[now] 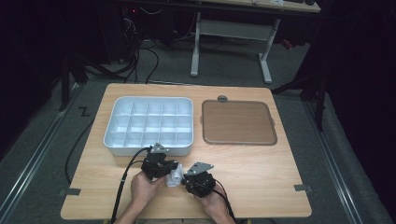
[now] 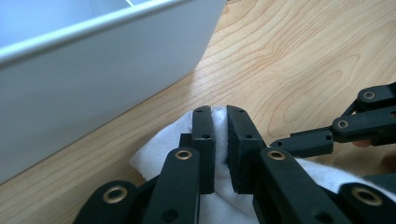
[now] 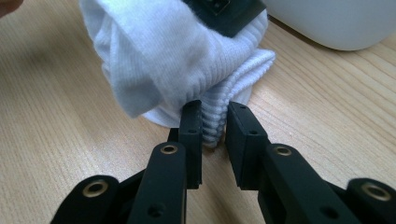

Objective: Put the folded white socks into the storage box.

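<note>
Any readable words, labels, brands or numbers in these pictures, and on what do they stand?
None can be read.
White divided tray: plain, no label.
Brown tray: plain.
White sock: no print or brand visible.
Left gripper and right gripper: black jaws, no markings.

Dark room, grey carpet [image 1: 224, 65], white-legged desk [image 1: 231, 28]

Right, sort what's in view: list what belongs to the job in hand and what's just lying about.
In the job:
- sock, white, on the table
- left gripper, shut on the sock
- right gripper, jaws at the sock's ribbed edge
- white tray with compartments, likely where the sock goes

Lying about:
- brown tray
- desk behind the table
- cables on the floor
</note>
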Motion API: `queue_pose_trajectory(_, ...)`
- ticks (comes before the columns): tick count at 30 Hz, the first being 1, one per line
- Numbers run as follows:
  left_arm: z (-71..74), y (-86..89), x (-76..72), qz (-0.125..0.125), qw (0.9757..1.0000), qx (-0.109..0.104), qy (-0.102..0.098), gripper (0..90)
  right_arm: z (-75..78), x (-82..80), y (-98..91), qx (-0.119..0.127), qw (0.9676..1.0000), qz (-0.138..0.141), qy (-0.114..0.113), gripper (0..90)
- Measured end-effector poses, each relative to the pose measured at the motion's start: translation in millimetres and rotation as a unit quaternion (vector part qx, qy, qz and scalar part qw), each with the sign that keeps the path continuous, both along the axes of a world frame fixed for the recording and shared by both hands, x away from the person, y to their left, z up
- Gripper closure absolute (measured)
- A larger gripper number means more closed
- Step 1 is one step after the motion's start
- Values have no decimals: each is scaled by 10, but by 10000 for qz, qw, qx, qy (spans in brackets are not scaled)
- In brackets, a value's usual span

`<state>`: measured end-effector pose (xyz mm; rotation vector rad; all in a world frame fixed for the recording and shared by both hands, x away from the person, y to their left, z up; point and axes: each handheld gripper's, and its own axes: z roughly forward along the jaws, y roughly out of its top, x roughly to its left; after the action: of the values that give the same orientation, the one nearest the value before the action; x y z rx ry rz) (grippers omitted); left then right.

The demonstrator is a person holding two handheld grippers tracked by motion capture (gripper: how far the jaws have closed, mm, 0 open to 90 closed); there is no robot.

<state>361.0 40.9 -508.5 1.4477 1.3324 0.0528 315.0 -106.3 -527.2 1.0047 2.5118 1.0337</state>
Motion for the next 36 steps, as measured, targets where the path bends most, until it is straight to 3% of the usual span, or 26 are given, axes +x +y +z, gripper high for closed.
queue_pose_trajectory(10, -30, -15, -25, -87, 9998, 140, -127, 830, 0, 1, 0, 2, 10000, -8, 7, 762)
queue_pose_trajectory(16, -9, -10, -38, -148, 9995, 208, -194, 821, 5, -6, 2, -45, 10000, -53, -11, 714)
queue_pose_trajectory(22, 43, 8, -63, -149, 9996, 53, -221, 753, 17, -20, -19, 29, 9998, -154, 143, 664)
queue_pose_trajectory(26, 84, 24, -64, -157, 9998, -75, -130, 664, 48, -27, -43, 101, 9999, -120, 73, 664)
queue_pose_trajectory(36, 210, 43, -101, -151, 9992, -293, -214, 514, 109, -80, -162, 292, 9994, -192, 71, 677)
